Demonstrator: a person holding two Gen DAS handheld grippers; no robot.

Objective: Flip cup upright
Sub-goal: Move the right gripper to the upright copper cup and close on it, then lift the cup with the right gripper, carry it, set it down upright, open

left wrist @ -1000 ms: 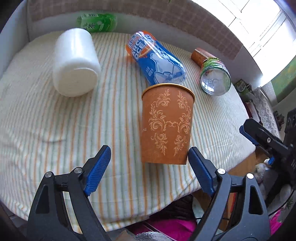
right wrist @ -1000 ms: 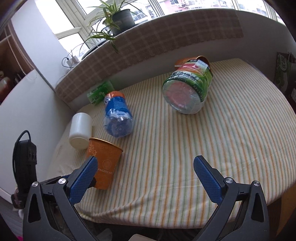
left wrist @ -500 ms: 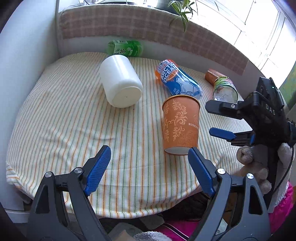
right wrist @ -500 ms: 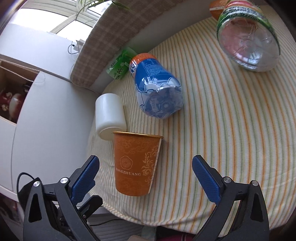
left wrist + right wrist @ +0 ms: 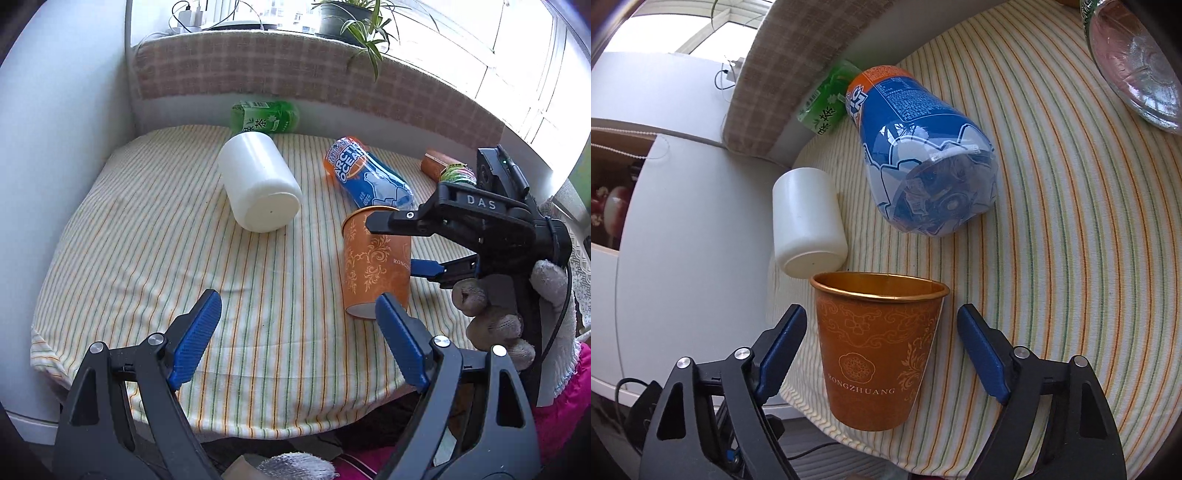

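Observation:
An orange paper cup [image 5: 375, 266] with gold scrollwork stands upright, rim up, near the front right edge of the striped table; it also shows in the right wrist view [image 5: 877, 350]. My right gripper [image 5: 881, 350] is open with its blue pads on either side of the cup, not touching it. In the left wrist view the right gripper [image 5: 397, 245] reaches in from the right around the cup. My left gripper [image 5: 295, 336] is open and empty, low at the front of the table, left of the cup.
A white jar [image 5: 258, 184] lies on its side behind the cup. A blue and orange bottle [image 5: 365, 177], a green bottle [image 5: 264, 117] and a clear bottle [image 5: 1130, 59] also lie on the striped tablecloth [image 5: 147, 240]. A padded wall runs along the back.
The left gripper has pulled back and away from the cup. The right gripper has moved in toward the cup, which now sits between its open fingers.

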